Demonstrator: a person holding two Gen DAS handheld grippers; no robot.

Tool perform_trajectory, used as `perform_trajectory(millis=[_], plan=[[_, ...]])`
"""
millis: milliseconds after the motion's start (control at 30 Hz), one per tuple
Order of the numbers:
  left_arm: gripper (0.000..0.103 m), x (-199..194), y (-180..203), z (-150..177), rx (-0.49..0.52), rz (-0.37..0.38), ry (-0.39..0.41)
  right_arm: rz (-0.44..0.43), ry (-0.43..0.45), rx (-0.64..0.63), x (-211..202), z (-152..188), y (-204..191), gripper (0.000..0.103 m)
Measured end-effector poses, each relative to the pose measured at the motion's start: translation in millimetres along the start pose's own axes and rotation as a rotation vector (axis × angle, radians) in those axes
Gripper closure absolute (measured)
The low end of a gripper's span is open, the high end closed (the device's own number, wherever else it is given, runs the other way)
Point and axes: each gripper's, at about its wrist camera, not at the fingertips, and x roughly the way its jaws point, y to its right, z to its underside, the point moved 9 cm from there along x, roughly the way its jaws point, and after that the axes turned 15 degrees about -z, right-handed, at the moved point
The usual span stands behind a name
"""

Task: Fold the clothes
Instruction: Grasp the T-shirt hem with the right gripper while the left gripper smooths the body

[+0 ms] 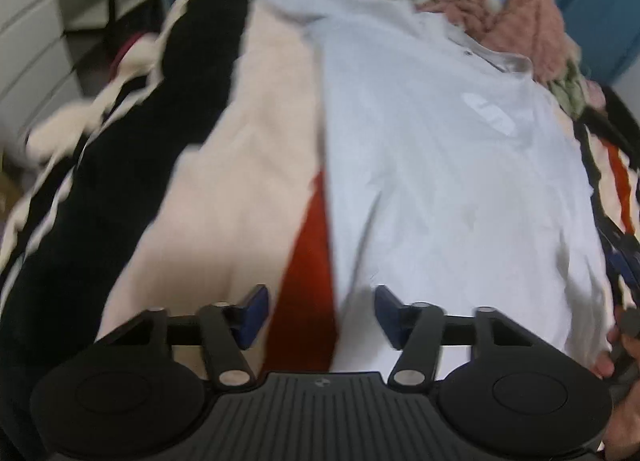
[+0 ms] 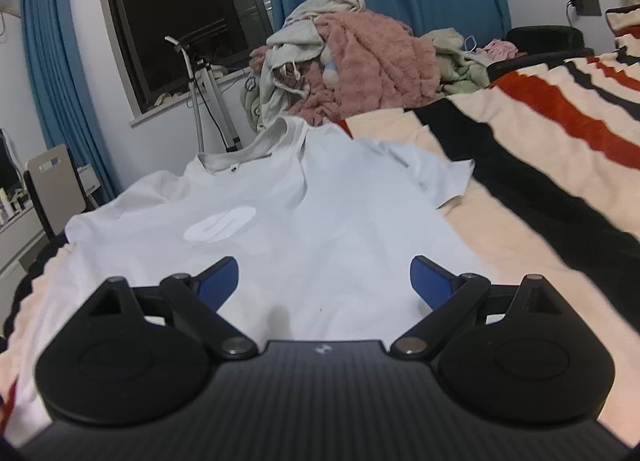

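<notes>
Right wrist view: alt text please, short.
A white T-shirt lies spread flat on a striped blanket, with the open right gripper just above its lower part. A pile of clothes sits behind the collar.

A bed (image 2: 520,221) is covered by a blanket (image 2: 560,109) striped in cream, black and red. A white T-shirt (image 2: 320,221) is spread flat on the blanket, collar at the far end. A heap of clothes (image 2: 360,61) is piled beyond the collar.
</notes>
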Motion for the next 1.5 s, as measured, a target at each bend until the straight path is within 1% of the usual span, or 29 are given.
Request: perform_trajectory(millis=[33,67,100,133,200,267,333,433,500,533,567,600,633,667,700,733,767,800,867,1133,1233,1300,1400,1500], plan=[[0.059,1.6,-8.5,4.1,-0.038,0.026,-0.028,0.002,0.003,0.007,-9.1,-2.4,-0.9,0.009],[0.070,1.7,-14.2,7.5,-0.086,0.065,-0.063,-0.004,-0.003,0.013,-17.7,-3.7,-3.4,0.009],[0.073,0.8,-19.1,10.3,-0.129,0.102,-0.091,-0.013,-0.012,0.018,-26.2,-4.7,-6.5,0.009],[0.073,-4.0,-21.5,11.4,-0.152,0.132,-0.091,-0.025,-0.026,0.016,-33.1,-4.2,-11.2,0.009],[0.073,-20.2,-23.9,12.5,-0.143,0.147,-0.040,-0.073,-0.075,-0.018,-42.7,1.6,-29.7,0.009],[0.069,-35.0,-25.7,14.8,-0.114,0.136,0.016,-0.167,-0.146,-0.048,-49.5,16.1,-57.7,0.009],[0.069,-45.1,-29.3,20.1,-0.104,0.125,0.043,-0.276,-0.227,-0.069,-55.6,34.4,-88.1,0.009],[0.065,-47.1,-31.9,21.6,-0.131,0.120,0.018,-0.445,-0.372,-0.115,-60.0,70.3,-136.1,0.009],[0.065,-43.8,-34.0,22.7,-0.148,0.120,-0.002,-0.524,-0.477,-0.164,-59.7,98.9,-163.2,0.010],[0.065,-40.7,-35.1,23.3,-0.157,0.121,-0.014,-0.558,-0.527,-0.187,-59.6,113.1,-174.1,0.014],[0.065,-37.5,-36.2,23.8,-0.166,0.123,-0.025,-0.572,-0.575,-0.218,-58.7,127.7,-182.5,0.028],[0.065,-34.3,-37.1,24.0,-0.173,0.124,-0.035,-0.566,-0.612,-0.264,-57.3,141.6,-188.3,0.027],[0.065,-30.6,-36.8,22.6,-0.175,0.125,-0.038,-0.548,-0.630,-0.324,-56.2,152.1,-192.9,0.028],[0.065,-27.0,-36.6,21.2,-0.178,0.126,-0.041,-0.533,-0.632,-0.362,-56.2,155.3,-194.6,0.029],[0.065,-23.8,-36.1,19.9,-0.179,0.129,-0.043,-0.519,-0.630,-0.391,-56.7,156.4,-195.5,0.037],[0.065,-22.3,-34.7,18.9,-0.178,0.137,-0.041,-0.506,-0.629,-0.420,-57.1,157.4,-196.3,0.049],[0.065,-20.9,-33.4,18.0,-0.176,0.145,-0.040,-0.494,-0.622,-0.409,-58.7,153.2,-192.5,0.080],[0.065,-19.8,-31.8,17.2,-0.175,0.154,-0.040,-0.481,-0.614,-0.384,-60.7,147.1,-187.1,0.090],[0.065,-20.1,-26.9,17.9,-0.171,0.178,-0.044,-0.461,-0.593,-0.310,-66.6,135.4,-174.0,0.099],[0.065,-7.9,-10.9,24.9,-0.158,0.194,-0.083,-0.316,-0.491,-0.157,-75.3,101.8,-122.0,0.099],[0.065,0.1,-3.2,30.9,-0.141,0.192,-0.114,-0.258,-0.473,-0.086,-73.4,97.6,-102.2,0.099],[0.065,5.1,2.0,34.8,-0.129,0.192,-0.133,-0.237,-0.466,-0.037,-71.5,97.6,-92.7,0.099],[0.067,8.3,12.4,40.2,-0.099,0.212,-0.145,-0.211,-0.457,0.036,-69.1,97.9,-79.4,0.099],[0.067,9.5,27.5,48.6,-0.061,0.259,-0.169,-0.211,-0.456,0.036,-68.4,98.5,-80.0,0.099]])
